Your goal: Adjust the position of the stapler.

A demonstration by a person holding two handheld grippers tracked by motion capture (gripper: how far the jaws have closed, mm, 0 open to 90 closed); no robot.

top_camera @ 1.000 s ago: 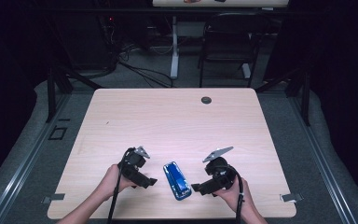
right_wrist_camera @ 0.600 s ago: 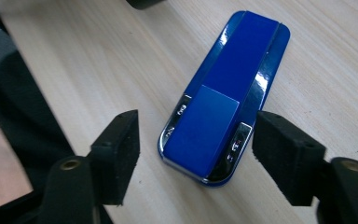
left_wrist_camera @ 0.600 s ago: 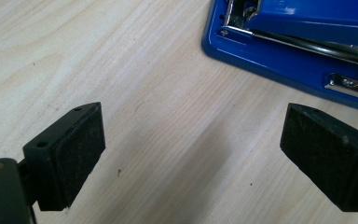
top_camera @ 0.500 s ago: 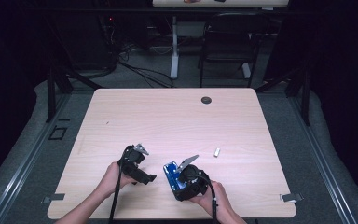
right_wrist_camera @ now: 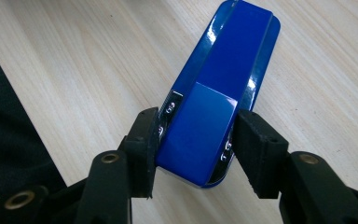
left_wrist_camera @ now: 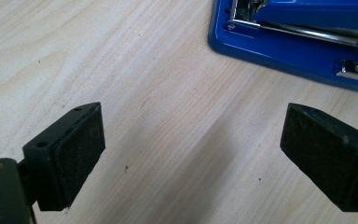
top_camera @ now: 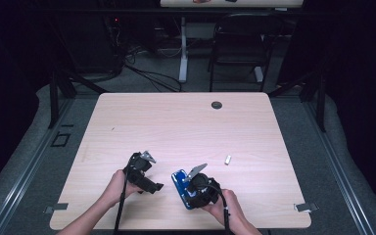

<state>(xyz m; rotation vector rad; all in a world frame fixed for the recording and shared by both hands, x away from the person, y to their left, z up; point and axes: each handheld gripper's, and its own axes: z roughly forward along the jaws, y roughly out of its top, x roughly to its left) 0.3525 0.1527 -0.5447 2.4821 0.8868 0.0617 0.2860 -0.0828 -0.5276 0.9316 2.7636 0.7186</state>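
pale wood table [top_camera: 186,122]; blue stapler [right_wrist_camera: 214,107] lies lengthwise away from the right gripper [right_wrist_camera: 193,149], whose jaws have just been closing onto its near end; left gripper [left_wrist_camera: 191,158] gapes empty beside it

Right hand-held gripper [top_camera: 192,188] over blue stapler [top_camera: 180,182]

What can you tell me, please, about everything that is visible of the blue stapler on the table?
The blue stapler is glossy, plastic-looking, with chrome metal along its sides and a rounded far end. It lies flat and closed on the light wooden table, near the front edge. The right gripper has just been closing around its near end; both pads sit against its sides. In the left gripper view its blue base and metal strip show beside the open left gripper, which does not touch it.
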